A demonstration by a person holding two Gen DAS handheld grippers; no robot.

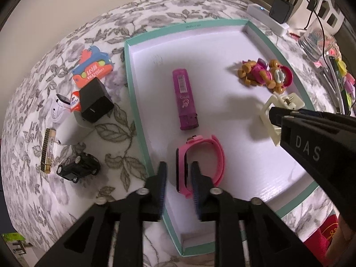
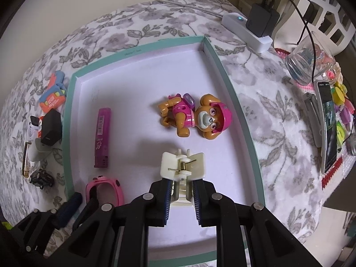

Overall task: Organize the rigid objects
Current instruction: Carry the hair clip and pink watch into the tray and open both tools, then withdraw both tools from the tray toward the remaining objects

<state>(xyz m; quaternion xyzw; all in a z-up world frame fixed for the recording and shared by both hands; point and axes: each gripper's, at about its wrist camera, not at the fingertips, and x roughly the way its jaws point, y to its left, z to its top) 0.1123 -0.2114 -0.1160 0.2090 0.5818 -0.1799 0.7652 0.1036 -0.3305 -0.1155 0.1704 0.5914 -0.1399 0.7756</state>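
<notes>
A teal-rimmed white tray (image 1: 133,89) (image 2: 69,115) lies on a floral cloth. In it lie a purple lighter (image 1: 185,99) (image 2: 102,138), a pink toy dog (image 1: 267,74) (image 2: 193,116) and a pink wristwatch (image 1: 200,155) (image 2: 105,188). My left gripper (image 1: 178,171) stands open around the watch's face end; the watch rests on the tray floor. My right gripper (image 2: 182,188) (image 1: 274,116) is shut on a cream plastic clip (image 2: 182,166) (image 1: 272,120) low over the tray's right part.
Left of the tray lie an orange-blue eraser (image 1: 92,69), a black charger cube (image 1: 95,103), a white gadget (image 1: 59,111), a gold harmonica (image 1: 47,150) and a black toy car (image 1: 77,166). A power strip (image 2: 247,31), glass jar (image 2: 309,60) and phone (image 2: 329,124) sit right.
</notes>
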